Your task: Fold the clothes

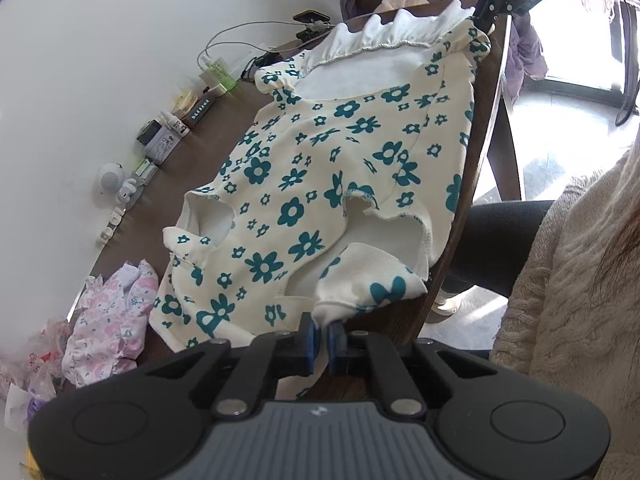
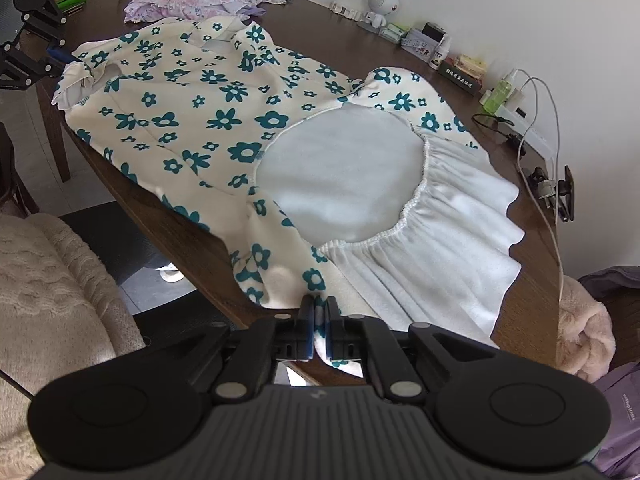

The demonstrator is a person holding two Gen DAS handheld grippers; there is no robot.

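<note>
Garment: a cream dress with teal flowers [image 2: 208, 120] lies spread flat across a dark wooden table [image 2: 528, 232], its near side hanging over the table's front edge toward the person.
White frill: a gathered white ruffle [image 2: 440, 240] trims one end of the dress, beside a plain white oval panel [image 2: 344, 172].
Left gripper: the left gripper [image 1: 323, 330] has its blue-padded jaws closed narrowly on a sleeve cuff of the dress [image 1: 360, 280], at the end opposite the ruffle, near the table's front edge.
Right gripper: the right gripper [image 2: 319, 322] has its jaws pinched tight on the flowered corner of the dress next to the ruffle, also at the table's front edge.
Second garment: a crumpled pink and lilac floral garment [image 1: 112, 312] sits on the table just beyond the dress's sleeve end.
Far edge of table: along the white wall [image 1: 120, 60] stand a small white round robot figure [image 2: 380, 6], little boxes and bottles [image 2: 436, 46], a green bottle [image 2: 500, 90] and a white charging cable [image 2: 548, 132].
Person: a cream cable-knit sweater [image 1: 580, 272] fills the near side of both views.
Right of table: a fluffy pink bundle [image 2: 588, 332] and some purple cloth [image 2: 616, 420] lie past the ruffle end.
</note>
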